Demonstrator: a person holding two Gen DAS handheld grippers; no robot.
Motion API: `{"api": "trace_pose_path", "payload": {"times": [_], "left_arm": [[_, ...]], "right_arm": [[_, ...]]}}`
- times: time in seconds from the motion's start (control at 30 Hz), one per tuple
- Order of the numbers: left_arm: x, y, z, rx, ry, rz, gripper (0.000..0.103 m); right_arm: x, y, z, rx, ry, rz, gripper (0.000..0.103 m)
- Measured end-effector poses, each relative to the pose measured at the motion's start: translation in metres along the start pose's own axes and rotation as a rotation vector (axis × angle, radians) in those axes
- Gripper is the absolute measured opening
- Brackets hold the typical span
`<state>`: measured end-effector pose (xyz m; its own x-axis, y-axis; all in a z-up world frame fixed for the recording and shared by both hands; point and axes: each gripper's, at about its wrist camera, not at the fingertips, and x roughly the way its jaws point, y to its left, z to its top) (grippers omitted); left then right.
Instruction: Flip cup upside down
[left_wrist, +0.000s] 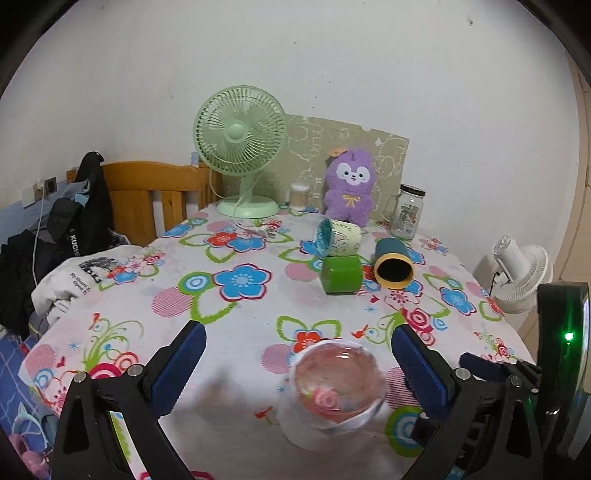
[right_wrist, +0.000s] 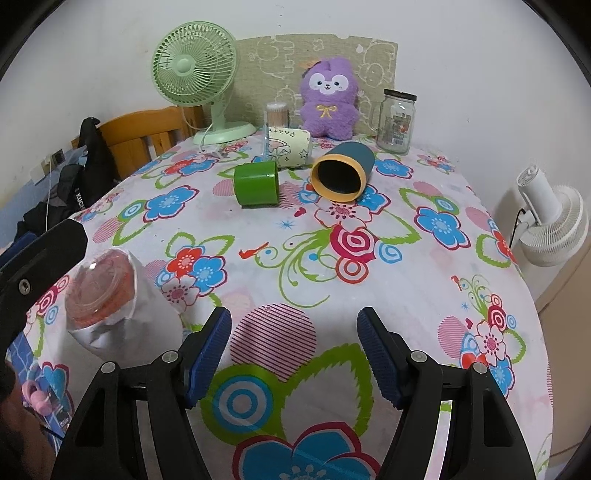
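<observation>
A clear plastic cup (left_wrist: 338, 387) with a pinkish tint and a white paper sleeve stands on the flowered tablecloth (left_wrist: 251, 332). It sits between the blue pads of my open left gripper (left_wrist: 297, 363), untouched by them. In the right wrist view the same cup (right_wrist: 107, 291) stands at the left with its flat end up. My right gripper (right_wrist: 293, 350) is open and empty over the cloth (right_wrist: 369, 295), to the right of the cup.
Further back lie a green cup (left_wrist: 340, 275), a teal cup with a yellow rim (left_wrist: 393, 264) and a pale paper cup (left_wrist: 338, 236), all on their sides. A green fan (left_wrist: 242, 147), a purple plush (left_wrist: 349, 186) and a glass jar (left_wrist: 408, 212) stand at the back. A white fan (left_wrist: 522, 273) stands beyond the right edge.
</observation>
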<state>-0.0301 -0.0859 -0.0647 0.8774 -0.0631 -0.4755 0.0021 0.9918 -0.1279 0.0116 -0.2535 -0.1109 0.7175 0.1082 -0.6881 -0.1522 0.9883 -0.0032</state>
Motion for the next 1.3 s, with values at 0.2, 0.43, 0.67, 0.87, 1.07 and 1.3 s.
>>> {"api": "trace_pose_path", "payload": {"times": [0.2, 0.43, 0.67, 0.87, 1.07, 1.3], "left_arm": [[-0.002, 0.022, 0.002, -0.044, 0.009, 0.014, 0.101], [-0.005, 0.040, 0.004, -0.077, 0.010, 0.010, 0.101], [-0.006, 0.053, 0.006, -0.084, 0.013, 0.006, 0.102], [-0.008, 0.059, 0.008, -0.082, 0.013, 0.001, 0.103], [-0.015, 0.062, 0.012, -0.076, -0.003, 0.003, 0.103], [-0.021, 0.072, 0.015, -0.087, -0.018, 0.019, 0.103]], "right_arm": [[-0.010, 0.015, 0.004, -0.030, -0.010, -0.012, 0.073], [-0.022, 0.033, 0.010, -0.079, -0.019, -0.092, 0.087], [-0.040, 0.046, 0.017, -0.127, -0.064, -0.166, 0.093], [-0.057, 0.056, 0.022, -0.161, -0.112, -0.213, 0.098], [-0.069, 0.065, 0.025, -0.187, -0.155, -0.244, 0.103], [-0.072, 0.066, 0.025, -0.174, -0.165, -0.242, 0.103]]}}
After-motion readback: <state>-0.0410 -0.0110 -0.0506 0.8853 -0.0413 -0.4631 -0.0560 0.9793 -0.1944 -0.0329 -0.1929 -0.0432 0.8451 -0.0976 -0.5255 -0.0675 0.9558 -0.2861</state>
